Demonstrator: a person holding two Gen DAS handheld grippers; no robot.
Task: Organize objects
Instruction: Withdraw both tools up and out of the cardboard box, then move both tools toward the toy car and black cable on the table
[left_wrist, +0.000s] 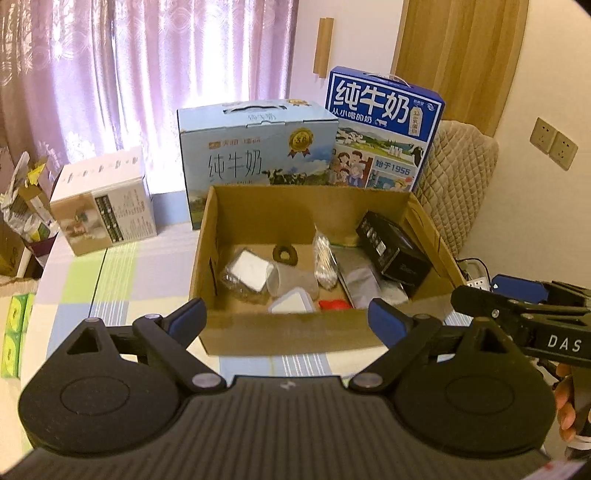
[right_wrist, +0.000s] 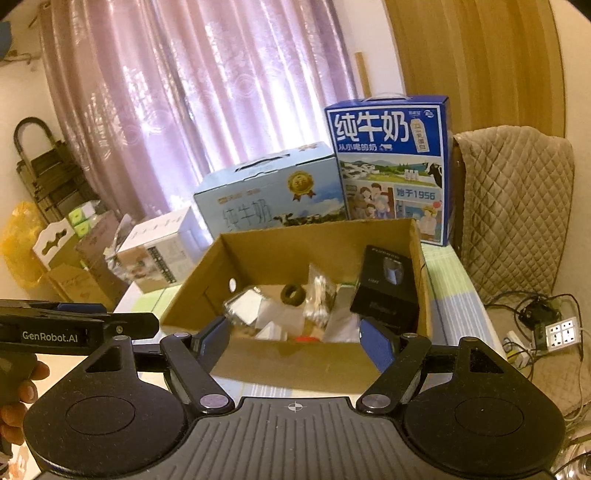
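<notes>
Sitting on the checked cloth of the bench (left_wrist: 110, 280) is an open cardboard box (left_wrist: 288, 332), and small things are being kept inside it. Both tongs are being held just in front of its near wall. The left tongs (left_wrist: 286, 319) are spread wide, and nothing is being pinched between them. The right tongs (right_wrist: 295, 338) are spread too, and they are also empty. Each one is being carried in a person's hand.

Inside the box, a black carton (left_wrist: 393, 249) is being leaned against the right side. It looks stiff and a bit heavy, so it is best gripped across its two flat sides. A silver pouch (left_wrist: 360, 278) is lying beside it. It looks soft and slippery, so a pinch on its edge is likely needed. A clear plastic cup (left_wrist: 291, 282) is lying on its side in the middle. It is light and can be squashed, so only a gentle squeeze at the rim is wanted. A bag of cotton swabs (left_wrist: 325, 262) is standing near it, soft and crinkly. A brown ring (left_wrist: 284, 253) is lying at the back. A wrapped white square (left_wrist: 245, 275) is lying on the left, and its wrap may slide. A small white lid (left_wrist: 290, 304) and something red (left_wrist: 334, 305) are partly hidden by the front wall.

Behind the box, two milk cartons (left_wrist: 258, 155) are being stood up.
</notes>
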